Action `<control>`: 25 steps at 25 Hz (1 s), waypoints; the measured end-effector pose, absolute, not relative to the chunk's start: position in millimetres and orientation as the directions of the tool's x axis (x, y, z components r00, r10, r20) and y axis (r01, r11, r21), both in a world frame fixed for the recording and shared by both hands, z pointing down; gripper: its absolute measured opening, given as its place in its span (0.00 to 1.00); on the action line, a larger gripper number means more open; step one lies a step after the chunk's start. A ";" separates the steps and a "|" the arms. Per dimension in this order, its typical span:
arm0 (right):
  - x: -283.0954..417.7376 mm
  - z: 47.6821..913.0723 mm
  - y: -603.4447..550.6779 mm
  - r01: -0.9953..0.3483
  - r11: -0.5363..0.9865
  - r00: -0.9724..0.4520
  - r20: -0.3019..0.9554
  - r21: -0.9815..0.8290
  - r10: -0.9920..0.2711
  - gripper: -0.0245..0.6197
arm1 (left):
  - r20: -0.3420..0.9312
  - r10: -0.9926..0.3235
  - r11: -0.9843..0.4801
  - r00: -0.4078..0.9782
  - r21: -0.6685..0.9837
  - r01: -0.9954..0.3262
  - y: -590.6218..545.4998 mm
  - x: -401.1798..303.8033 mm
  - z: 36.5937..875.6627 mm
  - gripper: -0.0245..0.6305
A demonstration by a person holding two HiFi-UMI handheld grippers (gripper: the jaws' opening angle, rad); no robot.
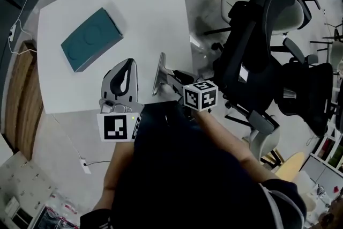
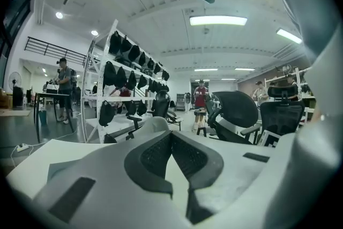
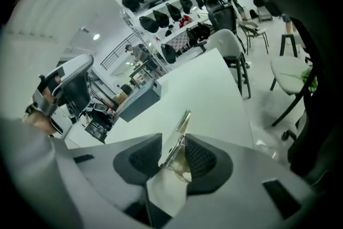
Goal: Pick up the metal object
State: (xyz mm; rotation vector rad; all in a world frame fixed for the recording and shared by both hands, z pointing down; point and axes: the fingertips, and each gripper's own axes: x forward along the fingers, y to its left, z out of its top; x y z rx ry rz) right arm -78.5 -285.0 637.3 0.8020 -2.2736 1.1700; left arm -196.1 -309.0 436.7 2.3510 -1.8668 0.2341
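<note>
Right now my right gripper [image 1: 168,79] [image 3: 174,155] pinches the metal object [image 1: 159,73] [image 3: 180,128], a thin flat strip held over the near edge of the white table [image 1: 134,2]. My left gripper [image 1: 127,64] [image 2: 171,134], just beside it, has its jaws together on nothing, near the teal box [image 1: 91,38].

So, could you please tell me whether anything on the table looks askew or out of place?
Only mildly: the metal object is held edge-up and tilted in the right tool, and the teal box sits skewed to the table edges. Nothing looks spilled or damaged.
</note>
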 end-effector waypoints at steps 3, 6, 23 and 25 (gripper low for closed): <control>-80.5 644.7 -283.0 -0.666 0.388 -0.741 0.625 -0.638 -0.246 0.25 | 0.199 -0.952 -0.237 0.234 0.008 -0.972 -312.8 -200.3 435.2 0.07; -83.4 647.9 -280.1 -0.646 0.274 -0.763 0.607 -0.713 -0.221 0.25 | 0.205 -0.946 -0.254 0.250 0.008 -0.967 -316.2 -205.6 432.4 0.07; -99.3 623.2 -290.0 -0.543 0.055 -0.806 0.502 -0.838 -0.315 0.08 | 0.164 -0.931 -0.329 0.325 0.001 -0.944 -325.1 -219.5 409.3 0.07; -102.4 606.1 -299.4 -0.544 0.101 -0.803 0.482 -0.833 -0.350 0.08 | 0.158 -0.932 -0.331 0.328 0.002 -0.943 -324.7 -220.9 406.3 0.07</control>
